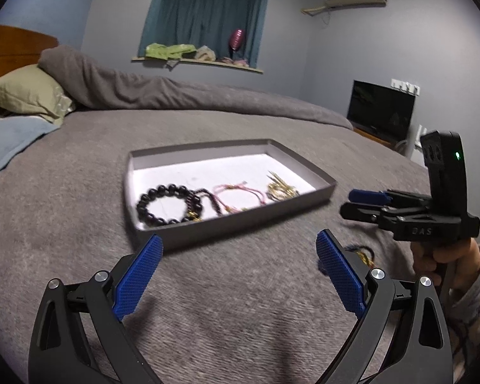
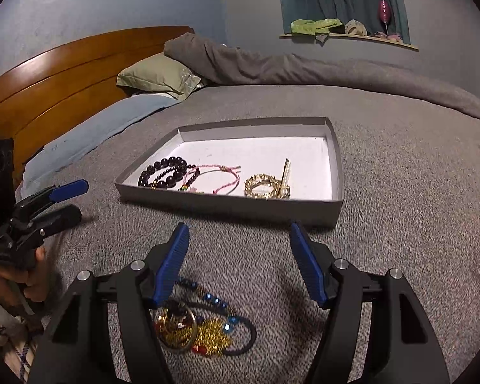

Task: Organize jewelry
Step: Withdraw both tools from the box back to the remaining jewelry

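Observation:
A shallow grey tray point(image 1: 240, 220) point(image 2: 227, 206) lies on the grey bed. In it lie a dark bead bracelet point(image 1: 166, 203) point(image 2: 164, 172), a pink cord bracelet point(image 1: 240, 196) point(image 2: 219, 177) and gold jewelry point(image 1: 281, 188) point(image 2: 267, 185). A loose pile of gold and blue jewelry with a black band point(image 2: 201, 329) lies on the bed under my right gripper point(image 2: 240, 256), which is open and empty. In the left wrist view part of the pile point(image 1: 361, 254) shows. My left gripper point(image 1: 240, 262) is open and empty in front of the tray. The right gripper shows from the side point(image 1: 364, 204), and so does the left point(image 2: 67, 201).
A rolled grey duvet point(image 1: 176, 92) and a green pillow point(image 1: 25, 92) lie at the far side of the bed. A wooden headboard point(image 2: 64, 76) stands at the left. A dark screen point(image 1: 380, 112) stands at the right wall.

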{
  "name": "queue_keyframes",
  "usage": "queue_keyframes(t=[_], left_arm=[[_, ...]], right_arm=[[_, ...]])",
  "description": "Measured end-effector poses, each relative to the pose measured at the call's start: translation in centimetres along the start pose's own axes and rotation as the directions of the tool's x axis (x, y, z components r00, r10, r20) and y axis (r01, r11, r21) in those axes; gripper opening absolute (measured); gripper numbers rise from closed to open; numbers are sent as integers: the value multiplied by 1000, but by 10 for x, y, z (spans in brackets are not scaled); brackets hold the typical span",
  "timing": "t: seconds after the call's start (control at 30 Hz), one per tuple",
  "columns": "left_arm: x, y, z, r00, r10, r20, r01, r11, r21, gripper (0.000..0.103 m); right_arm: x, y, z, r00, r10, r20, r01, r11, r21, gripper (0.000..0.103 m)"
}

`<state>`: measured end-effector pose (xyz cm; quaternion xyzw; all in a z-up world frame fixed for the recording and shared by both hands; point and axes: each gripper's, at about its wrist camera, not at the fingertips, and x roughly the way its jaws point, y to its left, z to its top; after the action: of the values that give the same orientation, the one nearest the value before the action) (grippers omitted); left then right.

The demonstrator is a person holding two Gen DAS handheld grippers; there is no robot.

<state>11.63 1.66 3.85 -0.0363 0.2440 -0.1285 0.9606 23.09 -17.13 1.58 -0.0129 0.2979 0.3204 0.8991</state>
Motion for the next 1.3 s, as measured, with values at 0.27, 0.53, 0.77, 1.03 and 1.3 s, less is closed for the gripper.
queue_keyframes(t=[0.27,0.53,0.77,1.03,1.3], left_arm=[[10,-42,-17,997,-59,-51,63,995,82,96],[19,-93,-28,994,-60,-96,76,981,178,94],[40,-121,-31,985,-34,-169,70,974,216,90],[67,-129,-36,966,82,-246,-19,969,248,62],[52,-116,-32,974,-8,-228,52,981,188,48]], right_arm=[[-9,-9,-7,1000,-29,-1,29,1000,11,65],[-20,-31,-21,997,-70,-21,71,997,32,65],[-34,-40,-28,998,-67,-17,67,997,34,65],[-43,-40,-32,999,-45,-6,46,999,21,65],[-43,-24,-38,1000,-4,-16,4,999,-37,65]])
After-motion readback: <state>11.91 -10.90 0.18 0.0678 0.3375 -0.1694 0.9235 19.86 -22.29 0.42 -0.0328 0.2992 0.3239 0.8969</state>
